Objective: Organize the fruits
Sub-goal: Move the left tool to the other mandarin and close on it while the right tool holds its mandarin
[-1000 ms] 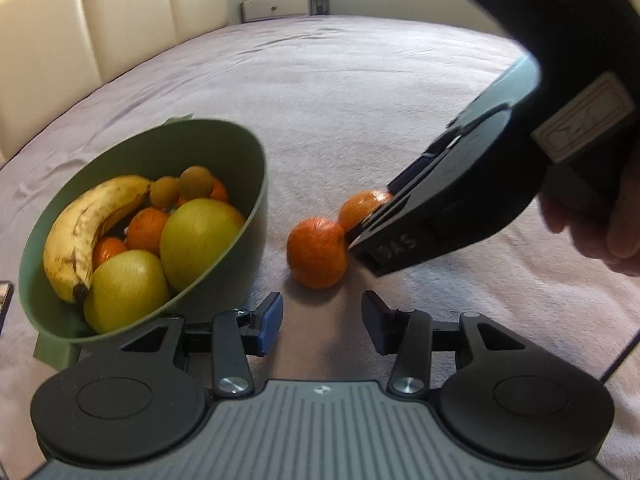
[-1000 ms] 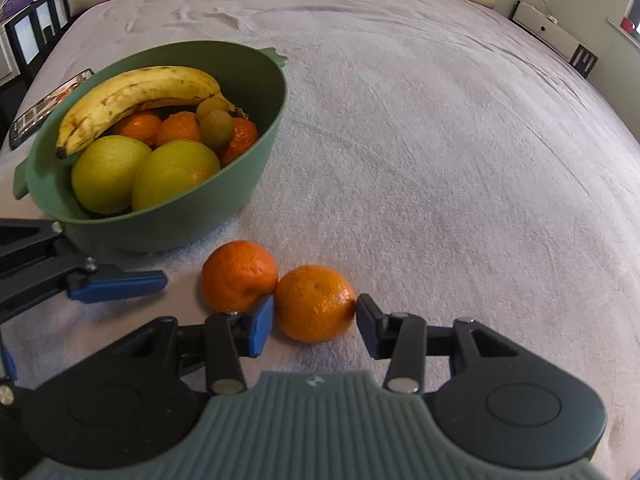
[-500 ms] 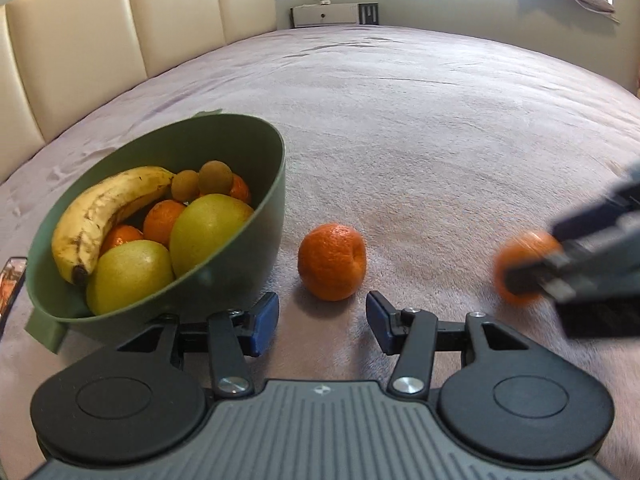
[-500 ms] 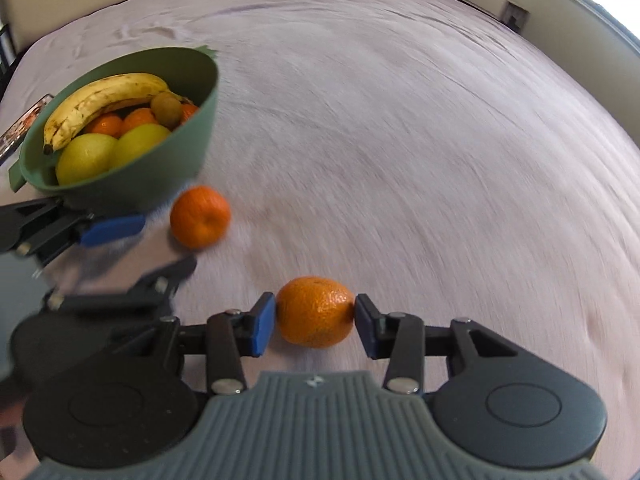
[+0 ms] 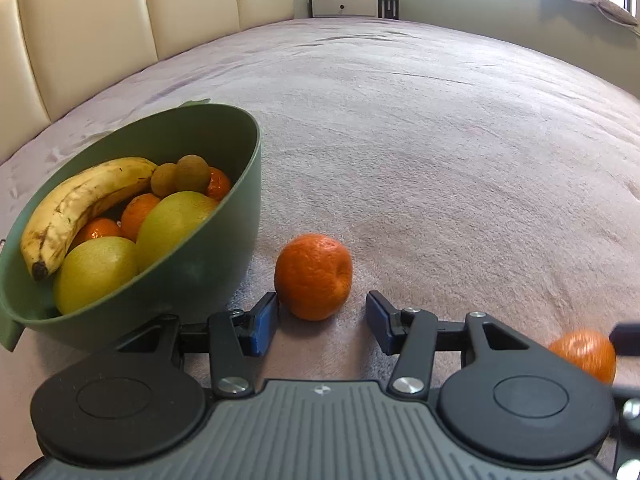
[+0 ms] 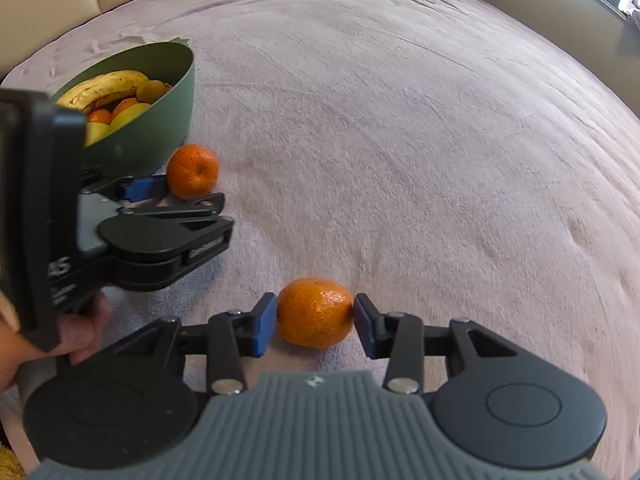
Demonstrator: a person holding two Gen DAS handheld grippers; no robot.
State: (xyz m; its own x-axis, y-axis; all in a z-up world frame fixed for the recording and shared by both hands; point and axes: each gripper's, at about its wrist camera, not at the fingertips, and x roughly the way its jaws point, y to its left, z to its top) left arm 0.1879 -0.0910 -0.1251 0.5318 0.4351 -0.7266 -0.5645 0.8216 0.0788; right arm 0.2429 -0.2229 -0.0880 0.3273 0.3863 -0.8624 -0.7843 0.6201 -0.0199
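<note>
I count two loose tangerines on the mauve blanket (image 5: 440,140) and one green bowl (image 5: 224,248) of fruit; my right gripper (image 6: 315,320) pinches the first tangerine (image 6: 315,312) from both sides, its blue pads touching the peel, low over the blanket and well apart from the bowl; in the left wrist view that same fruit shows as a blurred orange ball at the lower right edge; my left gripper (image 5: 322,322) stands spread, its pads apart and clasping nothing, with the second tangerine (image 5: 314,276) just ahead of the gap and close to the left pad; I cannot tell whether that pad touches it; this second tangerine sits on the blanket just beside the bowl's wall; inside the bowl I count one banana (image 5: 80,204) with brown flecks lying along the far-left side, two yellow-green pears (image 5: 96,272) at the front, two small brown round fruits (image 5: 192,174) at the back, and three orange tangerines (image 5: 138,210) partly hidden among them; the right wrist view shows my left hand (image 6: 80,328) wrapped around its gripper's handle, near the bowl; two wrist cameras, two grippers, five tangerines in all that I can see.
</note>
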